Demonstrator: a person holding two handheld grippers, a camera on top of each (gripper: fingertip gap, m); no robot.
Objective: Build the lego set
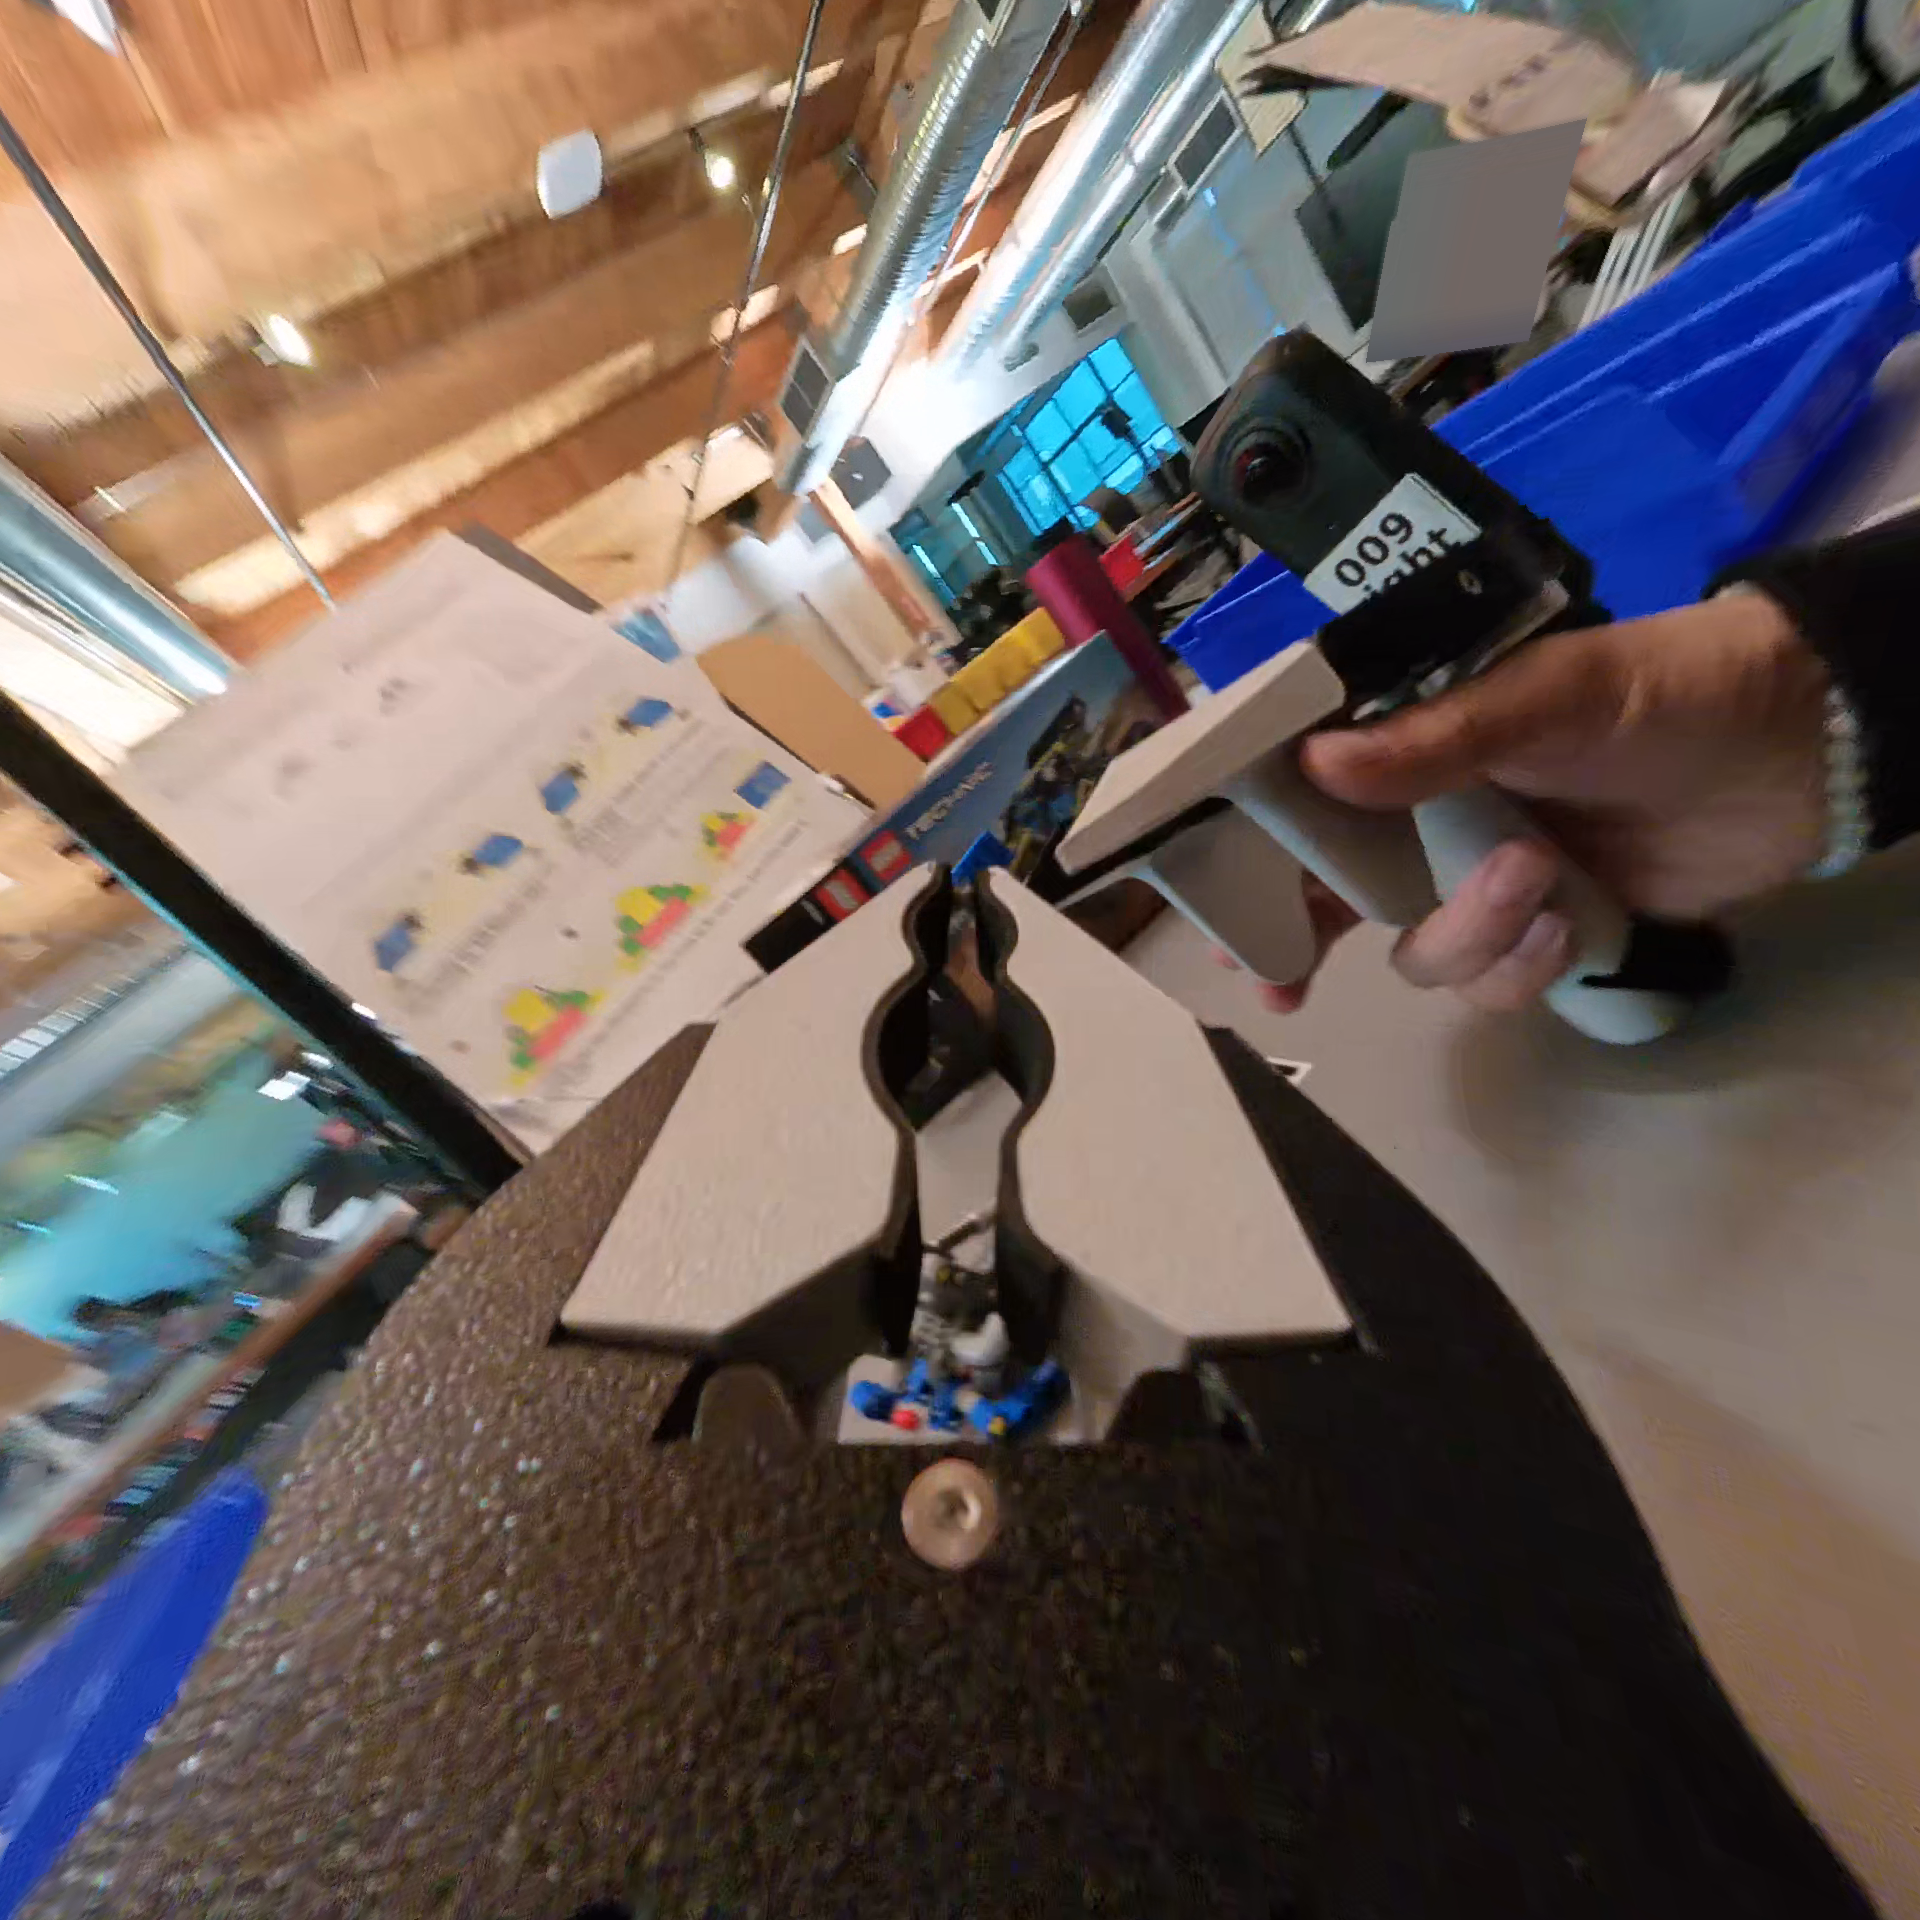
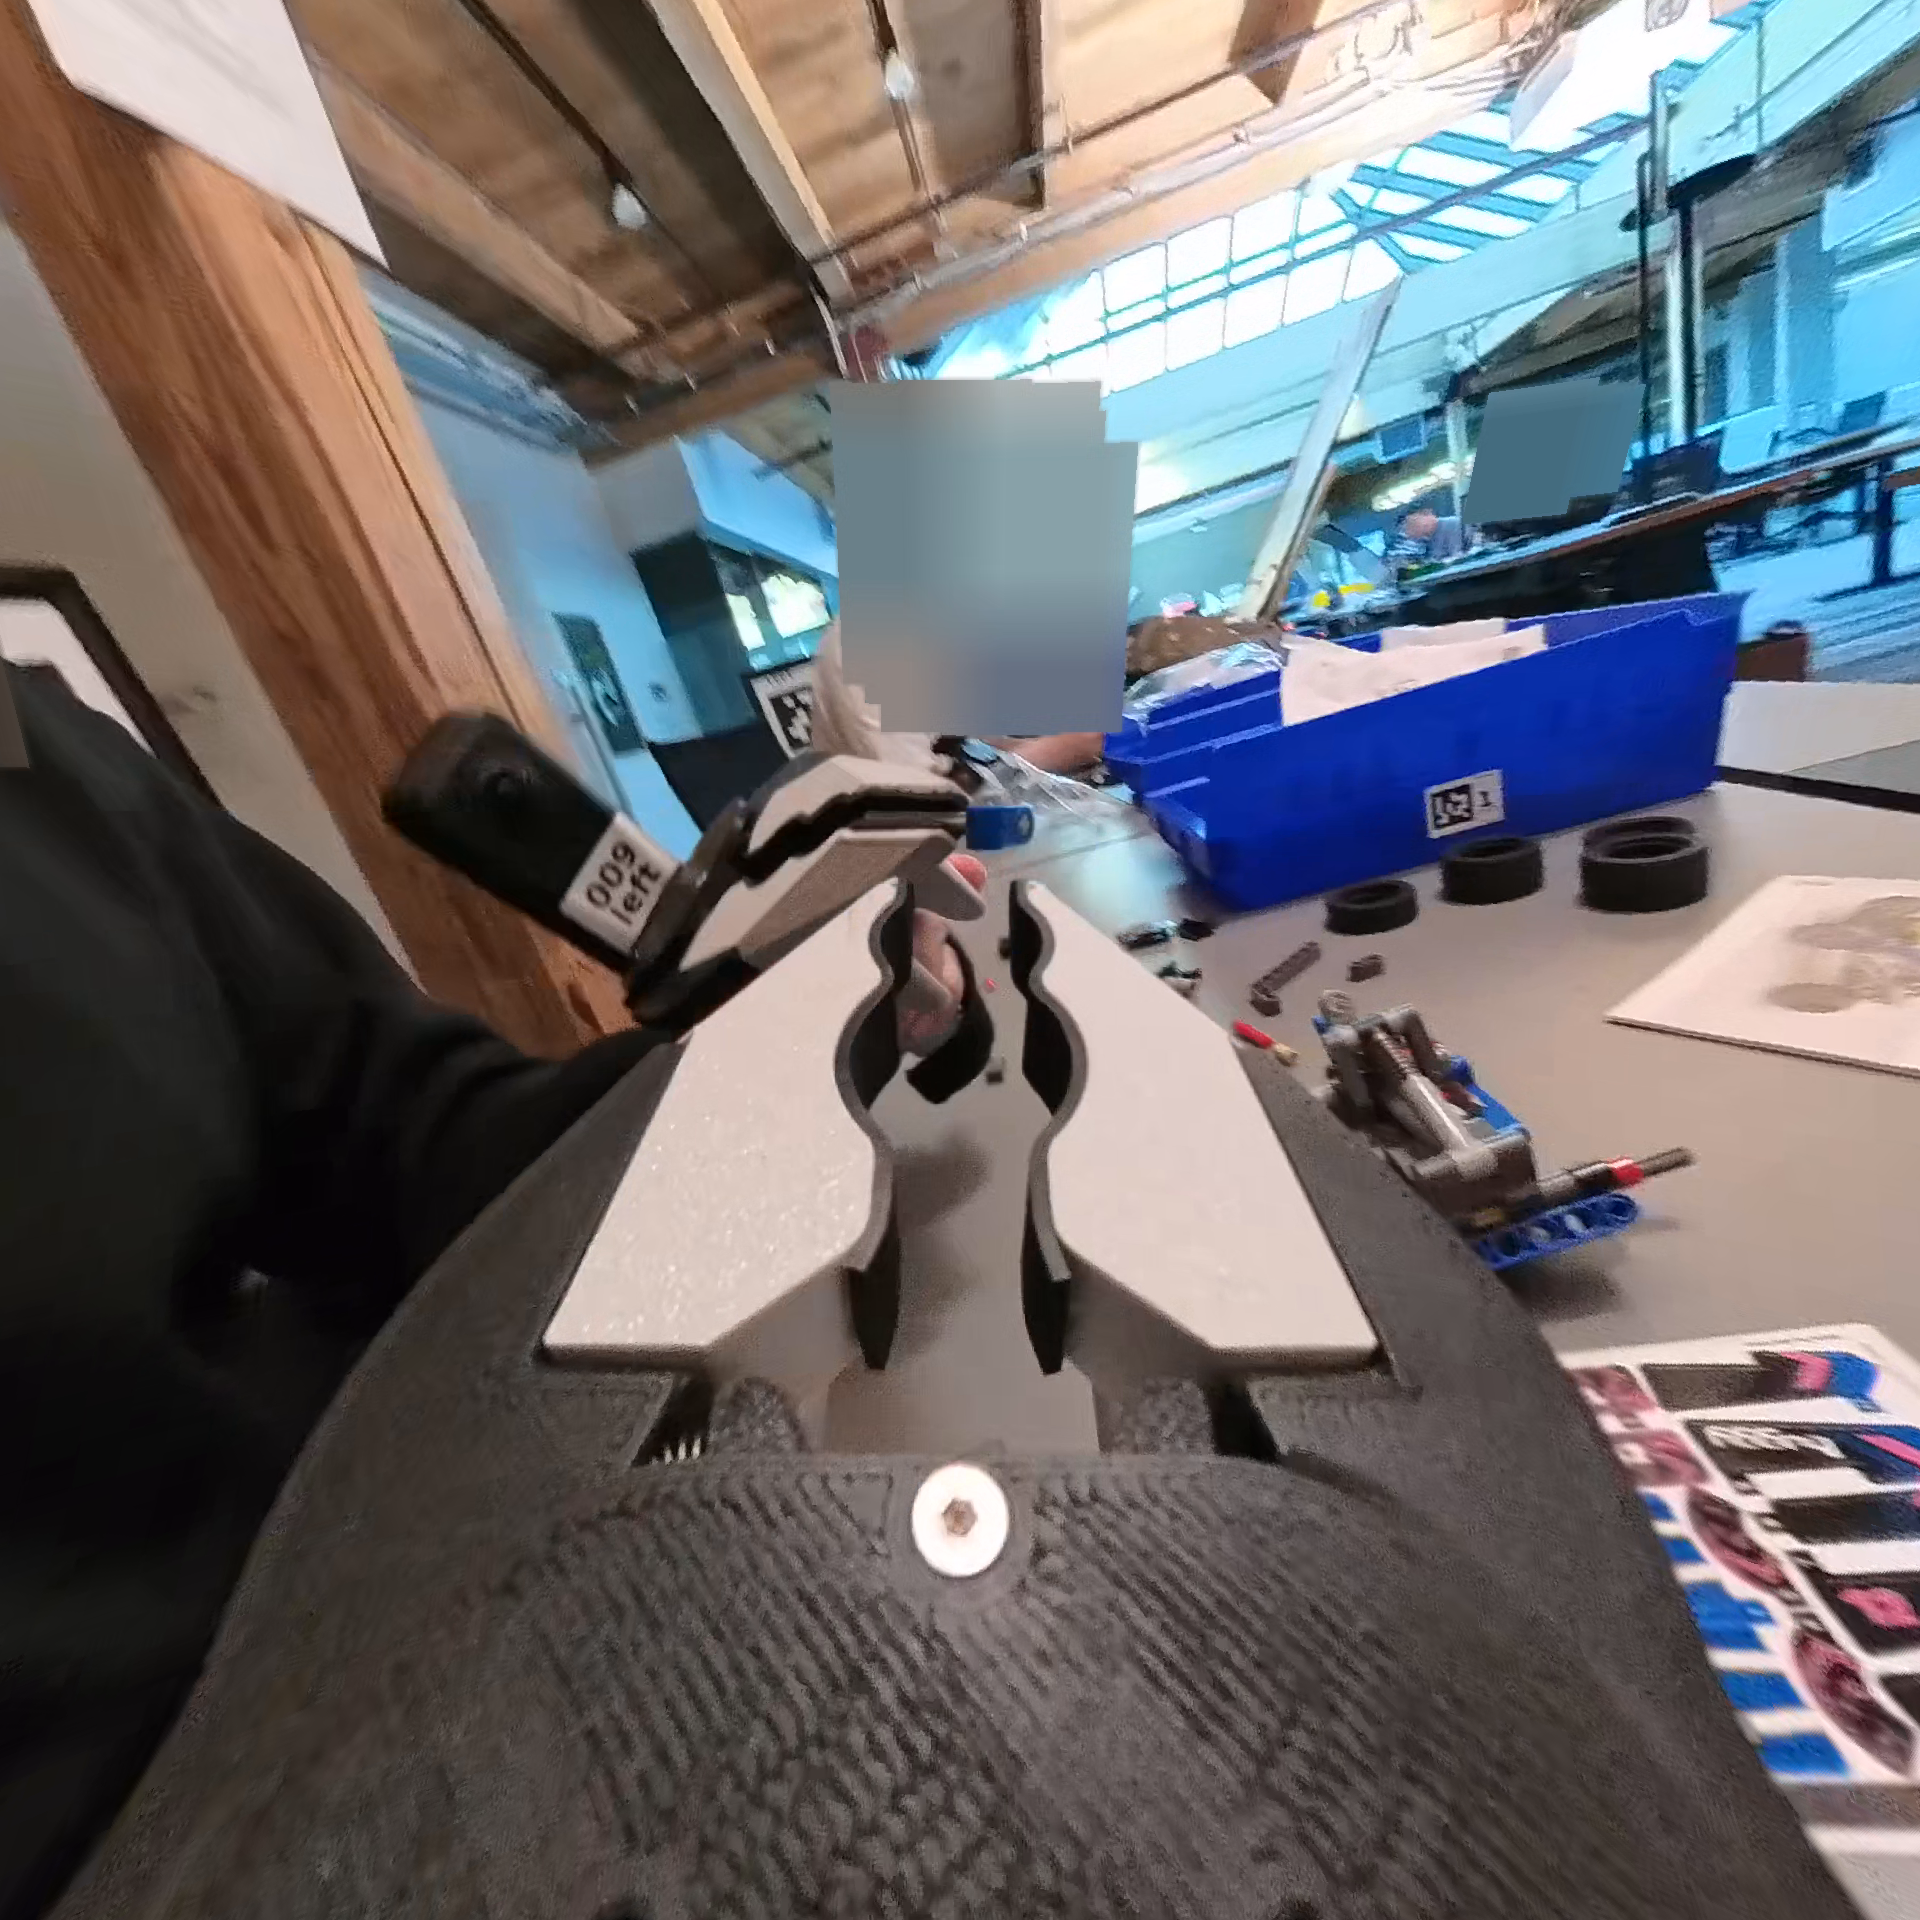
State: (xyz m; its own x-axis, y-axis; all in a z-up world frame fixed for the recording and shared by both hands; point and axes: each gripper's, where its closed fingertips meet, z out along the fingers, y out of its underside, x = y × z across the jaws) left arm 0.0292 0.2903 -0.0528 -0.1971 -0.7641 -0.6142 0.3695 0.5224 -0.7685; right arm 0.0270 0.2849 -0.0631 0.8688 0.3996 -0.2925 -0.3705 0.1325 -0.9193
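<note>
Left tool (image 2: 961, 821) is pinching a small blue plastic piece (image 2: 1000, 827) while right tool (image 2: 961, 914) is hanging narrowly parted and empty above the grey desk (image 2: 1766, 1195), where the half-built grey-and-blue lego model (image 2: 1444, 1122) is lying near a blue plastic bin (image 2: 1351, 810) holding papers and bags.

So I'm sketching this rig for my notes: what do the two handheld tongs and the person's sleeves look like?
Each of the tongs, left and right, has two flat grey fingers with wavy black inner edges on a textured black body with a silver screw. Each carries a black camera with a white label and has a pale handle. The person's hand emerges from a black sleeve.
</note>
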